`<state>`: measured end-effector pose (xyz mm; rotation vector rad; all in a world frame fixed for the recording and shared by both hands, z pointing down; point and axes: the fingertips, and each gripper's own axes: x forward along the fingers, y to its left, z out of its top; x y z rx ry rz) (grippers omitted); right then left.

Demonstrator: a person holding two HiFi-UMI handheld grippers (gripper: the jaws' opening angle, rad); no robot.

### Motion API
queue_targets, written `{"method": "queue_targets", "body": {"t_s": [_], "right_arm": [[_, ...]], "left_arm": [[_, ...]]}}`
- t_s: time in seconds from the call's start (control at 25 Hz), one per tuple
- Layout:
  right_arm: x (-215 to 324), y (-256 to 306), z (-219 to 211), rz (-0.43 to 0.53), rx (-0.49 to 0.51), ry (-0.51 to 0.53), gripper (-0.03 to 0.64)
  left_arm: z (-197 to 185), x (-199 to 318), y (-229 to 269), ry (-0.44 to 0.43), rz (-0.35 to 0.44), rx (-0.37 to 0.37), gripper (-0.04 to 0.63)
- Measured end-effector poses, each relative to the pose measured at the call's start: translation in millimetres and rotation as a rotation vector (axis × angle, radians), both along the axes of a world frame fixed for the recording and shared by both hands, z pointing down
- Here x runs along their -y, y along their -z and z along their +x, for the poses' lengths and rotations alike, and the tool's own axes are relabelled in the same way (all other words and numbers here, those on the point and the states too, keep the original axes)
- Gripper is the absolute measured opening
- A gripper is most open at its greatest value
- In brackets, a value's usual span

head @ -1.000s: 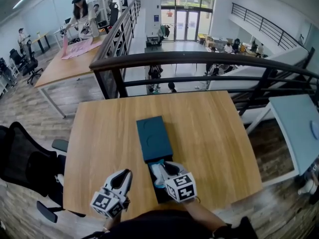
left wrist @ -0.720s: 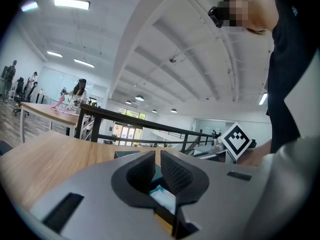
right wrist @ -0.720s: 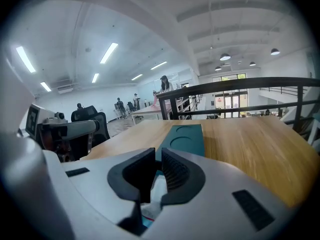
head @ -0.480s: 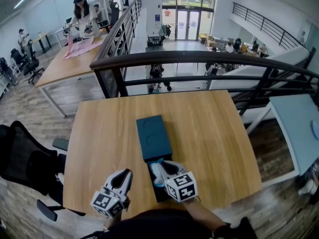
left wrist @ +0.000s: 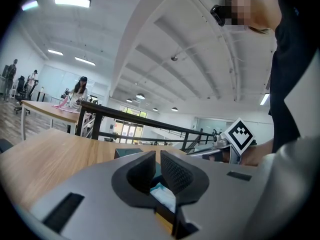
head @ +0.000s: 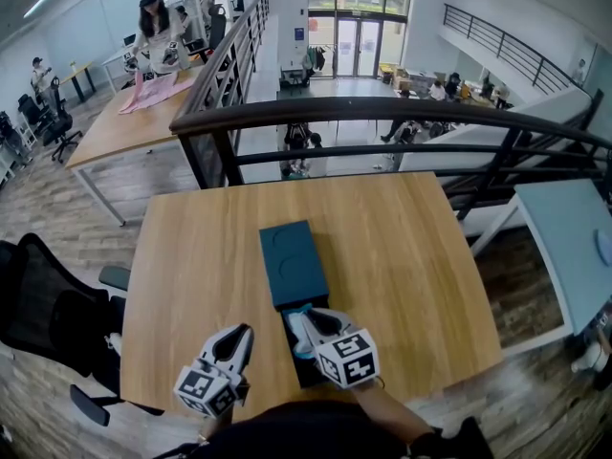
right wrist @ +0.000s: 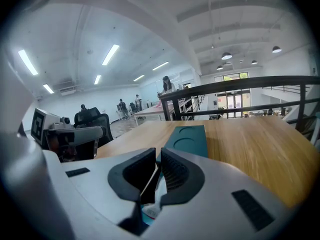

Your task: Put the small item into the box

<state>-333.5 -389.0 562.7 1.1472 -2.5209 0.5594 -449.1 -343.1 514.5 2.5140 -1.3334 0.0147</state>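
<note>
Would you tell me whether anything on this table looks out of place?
Nothing stands out: the teal lid lies flat on the wooden table, end to end with the open box, and nothing is spilled.

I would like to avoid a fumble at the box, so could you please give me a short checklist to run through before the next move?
1. Box open: ok. The lid lies on the table just beyond the open box.
2. Grip: ok. The right claw is closed on a thin edge of the small item.
3. Position: ok. In the head view the right claw sits over the box opening.
4. Item resting on the box floor: cannot tell, as the claw hides it.
5. Left claw clear: ok. It is beside the box with nothing between its jaws.
</note>
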Motion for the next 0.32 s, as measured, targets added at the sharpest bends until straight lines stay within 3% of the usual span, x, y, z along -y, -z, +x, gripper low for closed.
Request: {"method": "queue_targets", "body": {"t_s": [0.32], "right_arm": [[-1.4, 0.4, 1.5, 0.008, 0.006, 0.000, 0.043]], "left_arm": [[3.4, -2.2, -6.2, -0.006, -0.013, -0.005, 0.023]]}}
